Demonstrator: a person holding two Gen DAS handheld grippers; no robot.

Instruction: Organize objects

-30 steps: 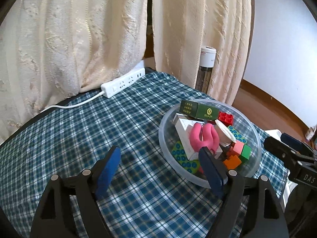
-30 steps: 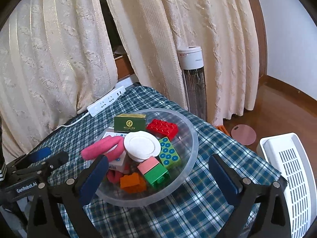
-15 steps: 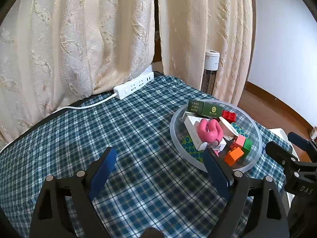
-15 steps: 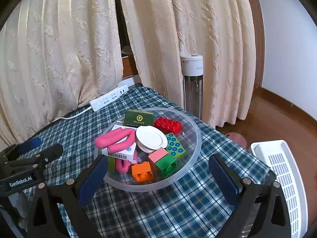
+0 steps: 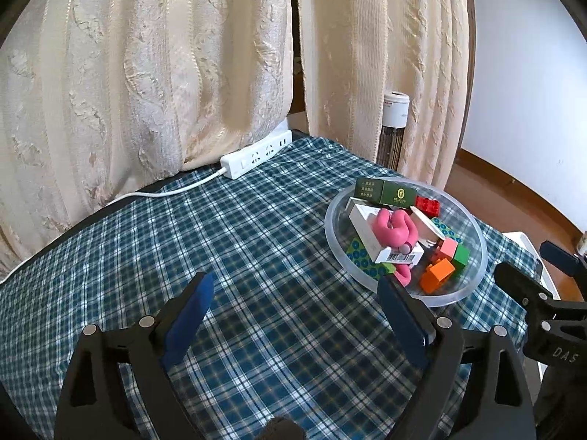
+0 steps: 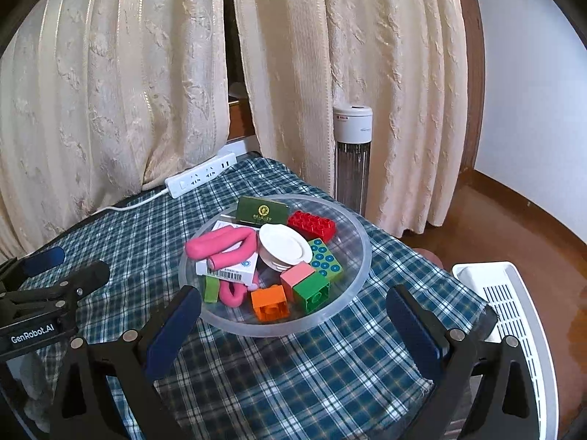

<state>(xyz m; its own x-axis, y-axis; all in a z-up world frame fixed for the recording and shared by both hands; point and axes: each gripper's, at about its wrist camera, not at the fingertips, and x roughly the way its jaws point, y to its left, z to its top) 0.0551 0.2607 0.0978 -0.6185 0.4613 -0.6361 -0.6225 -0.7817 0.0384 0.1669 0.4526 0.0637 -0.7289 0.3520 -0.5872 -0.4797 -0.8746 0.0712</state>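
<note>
A clear plastic bowl [image 5: 332, 234] [image 6: 361, 256] stands on the checked tablecloth. In it lie a pink bendy toy [image 5: 394, 229] [image 6: 220, 245], a white barcoded box [image 5: 367, 234], a dark green box [image 6: 261, 212], a red brick [image 6: 312, 223], a white lid [image 6: 284, 245] and orange [image 6: 269, 302], green and pink bricks. My left gripper [image 5: 295, 284] hangs to the bowl's left over bare cloth, its jaws opening with nothing between them. My right gripper [image 6: 293, 295] stands open just short of the bowl's near rim, empty.
A white power strip [image 5: 256, 154] with its cord lies at the table's far edge under cream curtains. Off the table's right side are a tower heater [image 6: 352, 154] and a white slatted basket [image 6: 513, 311] on the wooden floor.
Both grippers have drawn back from the bowl, which now sits farther off in both views. The left jaws have spread wider. The things in the bowl have not moved.
</note>
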